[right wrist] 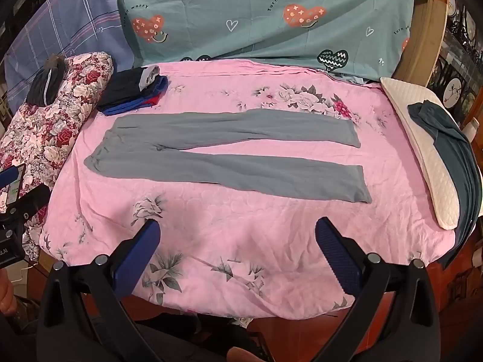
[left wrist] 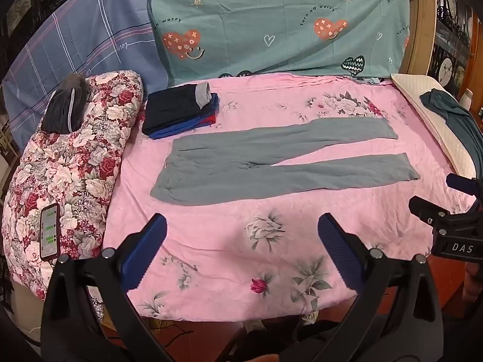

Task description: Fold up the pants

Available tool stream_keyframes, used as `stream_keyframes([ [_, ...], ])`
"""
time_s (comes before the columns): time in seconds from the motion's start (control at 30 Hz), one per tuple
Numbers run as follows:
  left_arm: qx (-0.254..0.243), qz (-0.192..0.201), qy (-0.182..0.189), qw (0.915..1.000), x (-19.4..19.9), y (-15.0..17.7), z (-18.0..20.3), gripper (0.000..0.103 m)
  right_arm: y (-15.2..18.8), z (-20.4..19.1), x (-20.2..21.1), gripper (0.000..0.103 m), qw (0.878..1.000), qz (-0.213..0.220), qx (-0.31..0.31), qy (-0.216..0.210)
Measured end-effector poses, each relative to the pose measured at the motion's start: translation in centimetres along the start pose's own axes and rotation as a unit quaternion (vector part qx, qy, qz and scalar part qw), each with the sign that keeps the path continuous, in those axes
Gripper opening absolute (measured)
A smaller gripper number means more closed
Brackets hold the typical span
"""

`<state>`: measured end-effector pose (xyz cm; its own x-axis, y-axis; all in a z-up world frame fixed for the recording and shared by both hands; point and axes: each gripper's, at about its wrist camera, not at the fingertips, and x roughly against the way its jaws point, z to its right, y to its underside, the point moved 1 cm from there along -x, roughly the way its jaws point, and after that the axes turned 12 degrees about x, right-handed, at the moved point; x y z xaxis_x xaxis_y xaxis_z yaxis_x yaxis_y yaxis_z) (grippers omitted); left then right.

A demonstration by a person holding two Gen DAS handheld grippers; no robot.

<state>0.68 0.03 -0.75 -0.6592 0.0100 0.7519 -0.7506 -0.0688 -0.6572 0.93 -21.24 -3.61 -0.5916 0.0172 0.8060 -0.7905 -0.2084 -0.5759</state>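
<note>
Grey pants lie flat on the pink floral bedsheet, waistband to the left, both legs stretched out to the right and slightly apart. My left gripper hovers open above the near part of the sheet, short of the pants, with nothing between its blue pads. My right gripper is open too, over the sheet in front of the legs. In the left wrist view the right gripper's body shows at the right edge; the left gripper's body shows at the left edge of the right wrist view.
A stack of folded dark, blue and red clothes sits behind the waistband. A rolled floral quilt at the left carries a phone and a dark garment. A white pillow with a dark teal garment lies at the right.
</note>
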Motion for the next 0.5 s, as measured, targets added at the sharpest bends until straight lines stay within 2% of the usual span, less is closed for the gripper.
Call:
stream_keyframes([
  [0.5,-0.004,0.002,0.0,1.0,-0.24,-0.02,0.16,0.101,-0.12,0.04,-0.37,0.102,1.0,-0.003,0.0,0.0],
])
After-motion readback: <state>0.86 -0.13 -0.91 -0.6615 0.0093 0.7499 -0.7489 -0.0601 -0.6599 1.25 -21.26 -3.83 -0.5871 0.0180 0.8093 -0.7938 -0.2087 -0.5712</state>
